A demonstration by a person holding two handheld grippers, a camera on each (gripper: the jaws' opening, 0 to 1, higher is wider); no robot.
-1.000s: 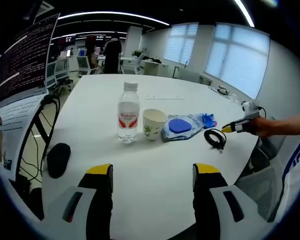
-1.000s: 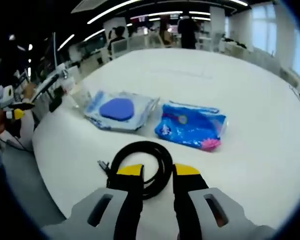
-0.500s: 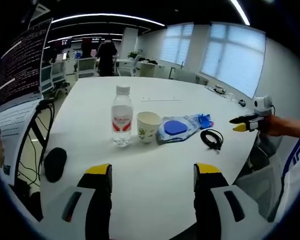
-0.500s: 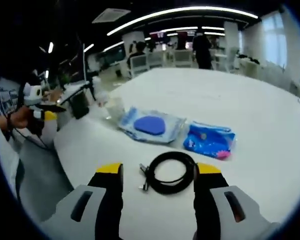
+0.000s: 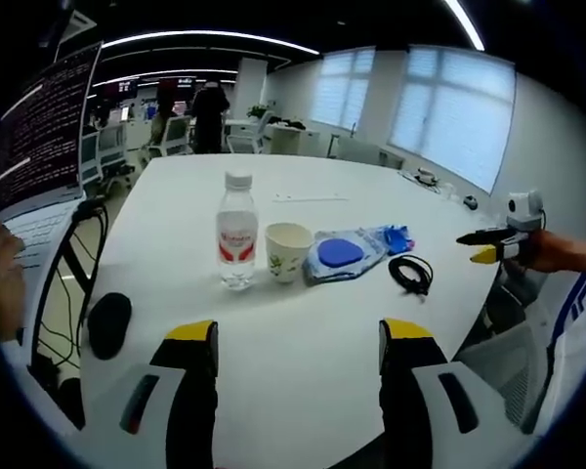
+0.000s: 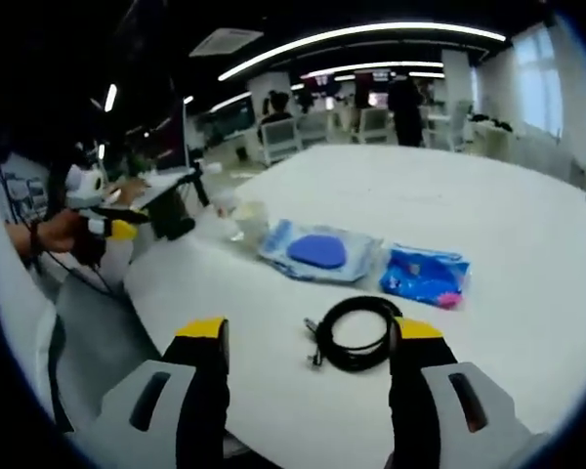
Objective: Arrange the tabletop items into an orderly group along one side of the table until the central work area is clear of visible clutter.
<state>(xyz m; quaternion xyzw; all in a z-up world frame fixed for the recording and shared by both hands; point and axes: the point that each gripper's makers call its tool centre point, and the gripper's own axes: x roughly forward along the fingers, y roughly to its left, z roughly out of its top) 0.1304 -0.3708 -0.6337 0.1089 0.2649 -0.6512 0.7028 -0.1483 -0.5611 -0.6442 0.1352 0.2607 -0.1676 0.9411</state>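
With both tongs, left (image 5: 298,342) and right (image 6: 311,342), wide apart and empty, I risk knocking the cable (image 6: 359,332) off the tabletop (image 5: 303,293) edge.

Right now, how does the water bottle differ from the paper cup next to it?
The water bottle is taller than the paper cup and narrower. The bottle is clear plastic with a red label, while the cup is opaque cream with a small printed pattern. The bottle is capped; the cup is open at the top. Both stand upright, side by side on the white table, in a row with the blue packets and coiled cable.
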